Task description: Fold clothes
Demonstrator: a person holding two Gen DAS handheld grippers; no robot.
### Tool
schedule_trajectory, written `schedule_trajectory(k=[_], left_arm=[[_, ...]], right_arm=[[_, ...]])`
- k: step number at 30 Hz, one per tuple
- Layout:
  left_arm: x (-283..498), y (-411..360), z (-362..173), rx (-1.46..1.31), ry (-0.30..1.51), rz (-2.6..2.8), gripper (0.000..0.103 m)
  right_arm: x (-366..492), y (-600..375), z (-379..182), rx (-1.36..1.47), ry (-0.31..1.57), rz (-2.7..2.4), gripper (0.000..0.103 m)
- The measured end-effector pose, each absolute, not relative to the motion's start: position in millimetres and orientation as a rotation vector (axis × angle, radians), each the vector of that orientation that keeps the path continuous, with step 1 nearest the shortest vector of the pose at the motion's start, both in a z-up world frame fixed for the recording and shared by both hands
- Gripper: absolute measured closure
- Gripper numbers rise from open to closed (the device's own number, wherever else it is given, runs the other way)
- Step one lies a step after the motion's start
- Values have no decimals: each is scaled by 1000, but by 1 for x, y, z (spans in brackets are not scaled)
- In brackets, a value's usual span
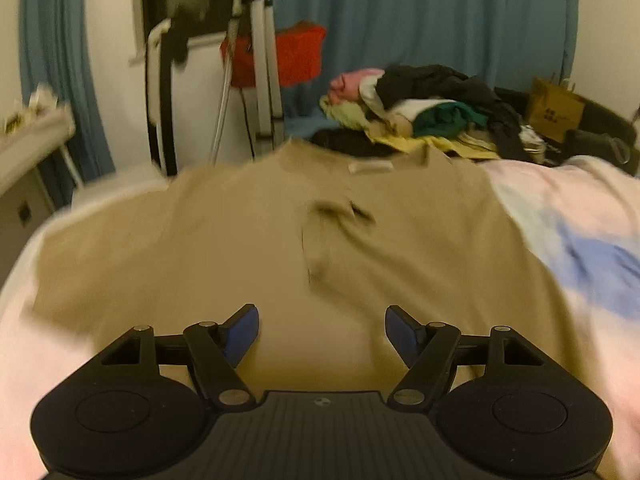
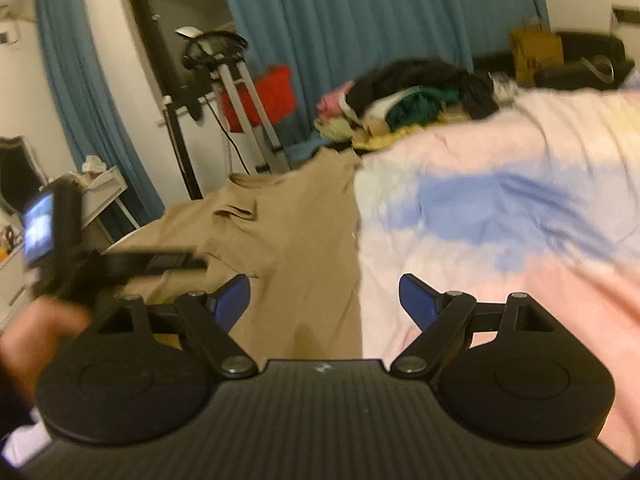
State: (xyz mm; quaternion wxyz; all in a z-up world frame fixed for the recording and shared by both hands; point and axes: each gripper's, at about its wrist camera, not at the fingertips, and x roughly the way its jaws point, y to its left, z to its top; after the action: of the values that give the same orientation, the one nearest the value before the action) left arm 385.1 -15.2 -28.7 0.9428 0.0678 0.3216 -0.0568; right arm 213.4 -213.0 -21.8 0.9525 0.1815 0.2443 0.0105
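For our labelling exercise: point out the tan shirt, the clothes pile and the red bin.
tan shirt [image 1: 240, 240], left wrist view, flat chest panel
clothes pile [image 1: 432, 112], left wrist view, green garment mid-heap
red bin [image 2: 276, 88], right wrist view, front face

A shirt is lying spread flat on the bed cover, its collar end pointing away from me. I am holding my left gripper over the shirt's near part, and my right gripper over the shirt's right edge, where shirt and cover are meeting. Behind the shirt a heap of clothes is sitting on the bed. A tripod is standing beyond the bed, left of the heap.
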Motion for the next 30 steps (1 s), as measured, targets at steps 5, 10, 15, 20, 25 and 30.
schedule_trajectory(k=[5, 10, 15, 20, 25, 30], left_arm=[[456, -32, -48, 181, 628, -117, 39], [502, -38, -52, 98, 642, -238, 98], [523, -39, -31, 92, 609, -149, 98], [530, -32, -37, 26, 668, -54, 75], [499, 15, -32, -215, 664, -23, 52], [452, 69, -43, -592, 694, -32, 55]], right_arm=[[239, -212, -44, 396, 510, 30, 20], [257, -208, -61, 446, 534, 90, 20], [258, -200, -57, 422, 504, 126, 20], [255, -200, -53, 421, 490, 131, 20], [247, -217, -49, 485, 488, 84, 20], [243, -221, -45, 524, 481, 91, 20]])
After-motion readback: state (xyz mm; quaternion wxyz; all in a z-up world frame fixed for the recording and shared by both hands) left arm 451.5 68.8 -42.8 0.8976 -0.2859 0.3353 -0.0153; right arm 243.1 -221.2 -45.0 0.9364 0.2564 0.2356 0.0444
